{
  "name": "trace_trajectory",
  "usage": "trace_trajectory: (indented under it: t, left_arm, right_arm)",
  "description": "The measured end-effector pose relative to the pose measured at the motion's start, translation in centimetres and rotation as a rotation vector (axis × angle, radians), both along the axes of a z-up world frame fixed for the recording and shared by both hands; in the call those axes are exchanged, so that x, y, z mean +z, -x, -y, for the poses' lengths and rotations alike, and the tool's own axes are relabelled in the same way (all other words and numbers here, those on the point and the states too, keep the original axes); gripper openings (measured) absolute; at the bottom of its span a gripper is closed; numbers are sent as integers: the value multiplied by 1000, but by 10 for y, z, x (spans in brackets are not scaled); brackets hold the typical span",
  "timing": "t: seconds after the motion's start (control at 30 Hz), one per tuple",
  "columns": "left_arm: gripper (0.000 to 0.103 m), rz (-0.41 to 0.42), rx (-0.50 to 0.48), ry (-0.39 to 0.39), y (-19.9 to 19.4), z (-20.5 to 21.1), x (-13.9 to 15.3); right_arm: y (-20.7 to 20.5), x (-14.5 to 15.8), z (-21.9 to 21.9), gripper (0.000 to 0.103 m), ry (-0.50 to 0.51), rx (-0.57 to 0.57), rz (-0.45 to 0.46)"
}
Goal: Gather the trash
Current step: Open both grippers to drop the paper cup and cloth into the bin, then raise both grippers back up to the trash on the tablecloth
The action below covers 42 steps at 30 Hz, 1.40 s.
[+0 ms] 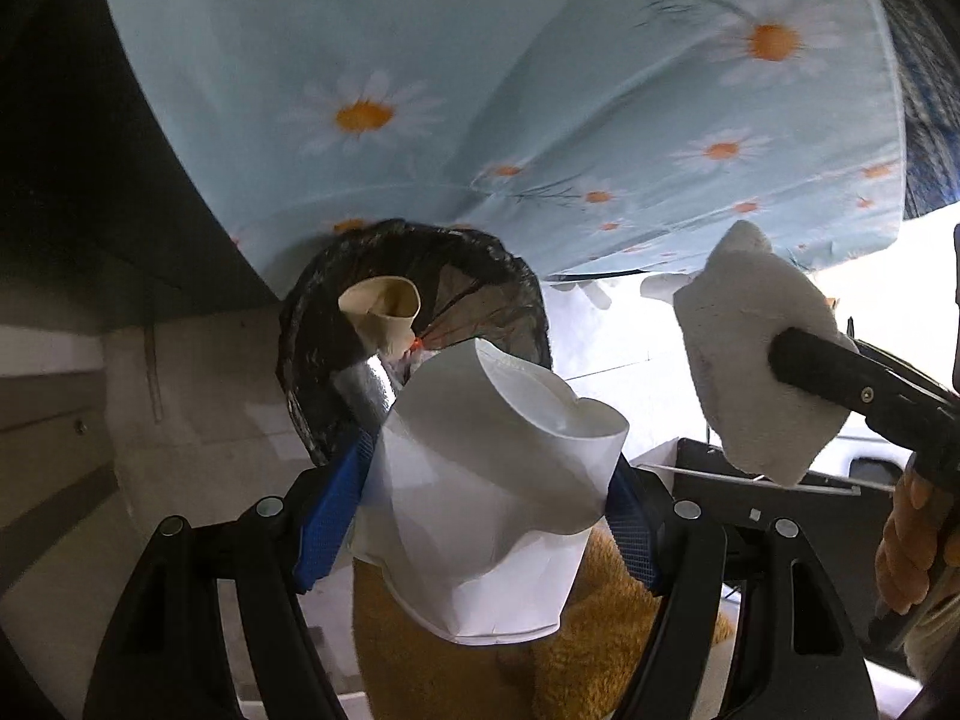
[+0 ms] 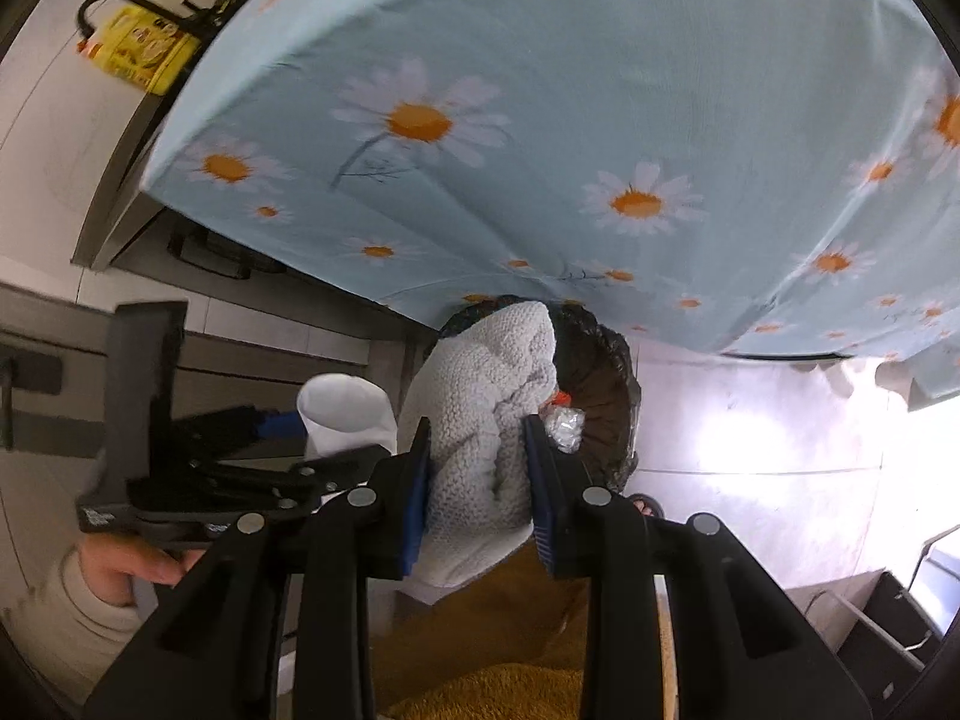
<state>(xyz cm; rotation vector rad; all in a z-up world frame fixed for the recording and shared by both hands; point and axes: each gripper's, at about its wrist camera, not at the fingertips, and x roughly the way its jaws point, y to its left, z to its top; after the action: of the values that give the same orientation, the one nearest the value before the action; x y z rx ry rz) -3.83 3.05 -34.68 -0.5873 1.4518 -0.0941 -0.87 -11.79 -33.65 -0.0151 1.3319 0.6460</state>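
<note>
Landmark: trash bin (image 1: pixel 414 330), black liner, standing on the floor at the edge of the bed under a daisy-print sheet (image 1: pixel 480 90).

Left tongs (image 1: pixel 492 492) clamped on a crushed white paper cup (image 1: pixel 486 480); blue pads press both its sides. Cup hangs just in front of the bin's mouth, open end toward the bin.

Right tongs (image 2: pixel 477 480) drawn narrow, gripping a crumpled white paper towel (image 2: pixel 480 396). Wad sits right at the bin's rim, covering part of the opening in the right wrist view. From the left wrist view the towel (image 1: pixel 762 354) hangs to the right of the bin, near the cup but apart from it.

Inside the bin: a beige crumpled cup (image 1: pixel 384 306), a bit of clear wrapper (image 2: pixel 564 423), something small and orange beside it.

Orange-brown fuzzy fabric (image 1: pixel 420 660) lies below both tongs, on the near side of the bin.
</note>
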Motion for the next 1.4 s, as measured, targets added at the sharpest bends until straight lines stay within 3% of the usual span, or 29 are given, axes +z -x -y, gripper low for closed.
trace_trajectory:
  t: [0.13,0.2,0.3,0.63,0.83,0.97,1.17,1.4]
  left_arm:
    - [73,-19,22,13,0,-3,-10]
    - [74,-30,31,38,-2,-3,-12]
    - [90,-61,44,19,-4,-4,-15]
    - [91,-36,38,-17,-1,-11,2]
    - [91,34,4,-60,3,-12,44]
    - [91,97,-39,-130,6,-12,78]
    - [91,179,-61,-164,16,-15,130]
    - [91,246,-62,-166,18,-12,169]
  right_arm:
    - [-5,-8,0,31,3,-4,-10]
    - [-5,-9,0,37,0,-5,-15]
    - [-7,-7,0,43,-3,-12,-25]
    - [-5,18,5,45,-20,-46,8]
    - [8,46,5,45,-33,-47,56]
    - [15,67,7,45,-46,-56,110]
    - [31,96,9,50,-94,-82,180]
    - [39,125,19,50,-137,-146,231]
